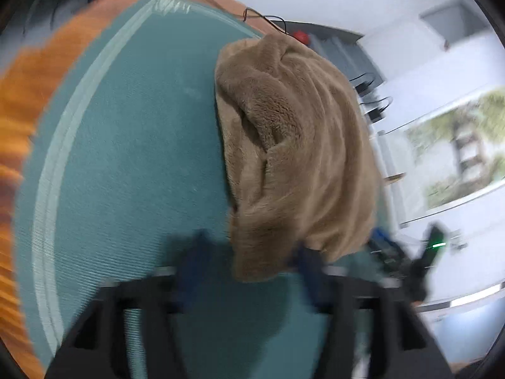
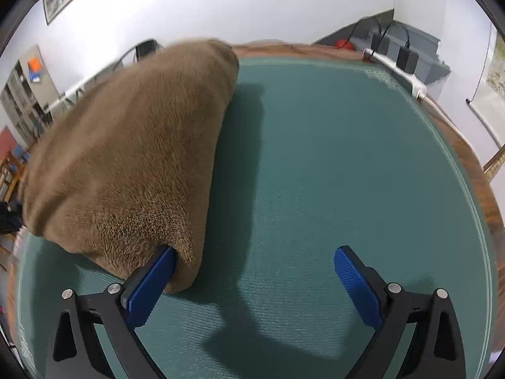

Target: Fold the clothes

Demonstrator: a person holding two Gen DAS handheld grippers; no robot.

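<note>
A tan fleece garment (image 1: 293, 145) lies bunched in a thick mound on the teal mat (image 1: 132, 164). In the blurred left wrist view, my left gripper (image 1: 252, 259) is open. The garment's near corner sits between its blue fingers (image 1: 197, 252), with a gap on the left side. In the right wrist view the garment (image 2: 135, 158) fills the left half. My right gripper (image 2: 252, 271) is open wide. Its left finger (image 2: 151, 284) is tucked against the garment's near corner, and its right finger (image 2: 356, 284) hangs over bare mat (image 2: 331, 158).
The mat covers a wooden table (image 2: 467, 158) whose edge curves round at the right. A white power strip with black plugs (image 2: 407, 63) sits at the far right edge. A black device with a green light (image 1: 435, 246) shows beyond the garment. White walls and shelves stand behind.
</note>
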